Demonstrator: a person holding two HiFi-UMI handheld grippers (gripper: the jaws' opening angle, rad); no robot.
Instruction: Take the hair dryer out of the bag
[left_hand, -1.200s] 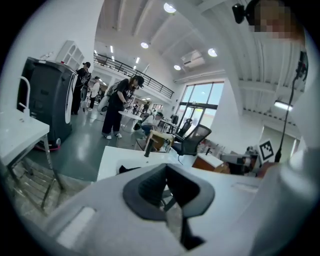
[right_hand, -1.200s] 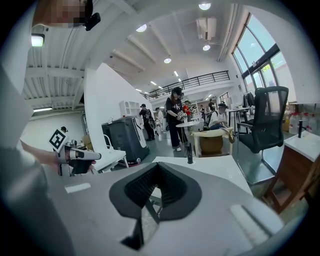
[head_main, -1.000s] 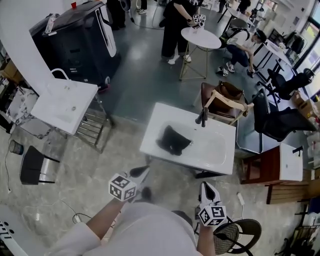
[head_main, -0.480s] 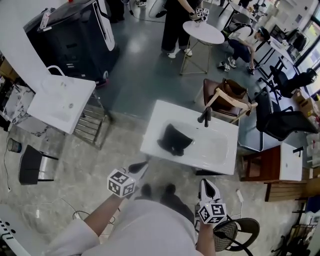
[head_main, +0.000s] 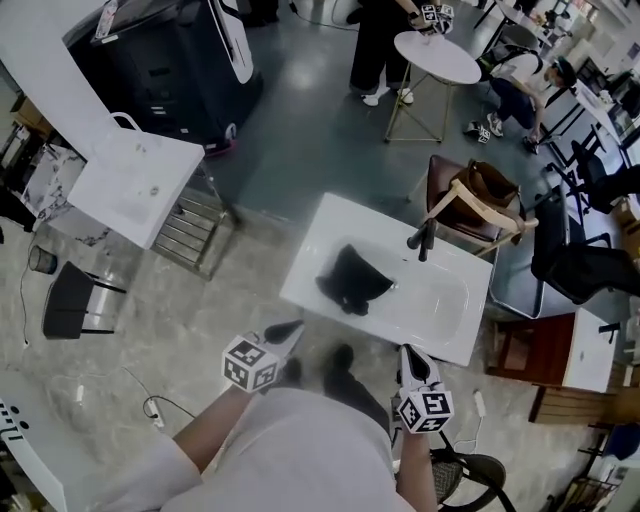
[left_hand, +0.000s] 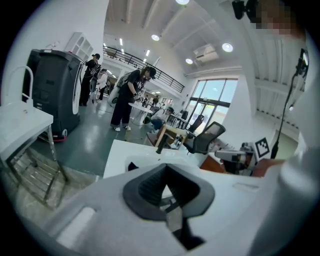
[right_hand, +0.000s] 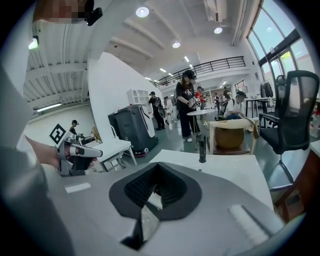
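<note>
— Gripper L (head_main: 288, 329), gripper R (head_main: 411, 357): status?
— Both pressed together, nothing between jaws. Held low by person's body, aimed toward counter (head_main: 330, 225).
— Item 1, bag (head_main: 352, 280): loc.?
— Black, soft, slumped in basin of white counter, just left of faucet (head_main: 425, 240). Ahead of both grippers, well apart, no contact.
— Item 2, hair dryer?
— Not visible; prob. inside bag.
— Handling est.?
— Bag: limp fabric, light; likely to fold & drag if pulled by one side only. Dryer: prob. rigid plastic, moderate wt., smooth shell; snag risk from cord, if any.
— Grip pts.?
— Suggest pinching bag rim w/ one gripper to keep mouth open & bag anchored; other on dryer handle, not nozzle. Mouth orientation: can't tell from these views.
</note>
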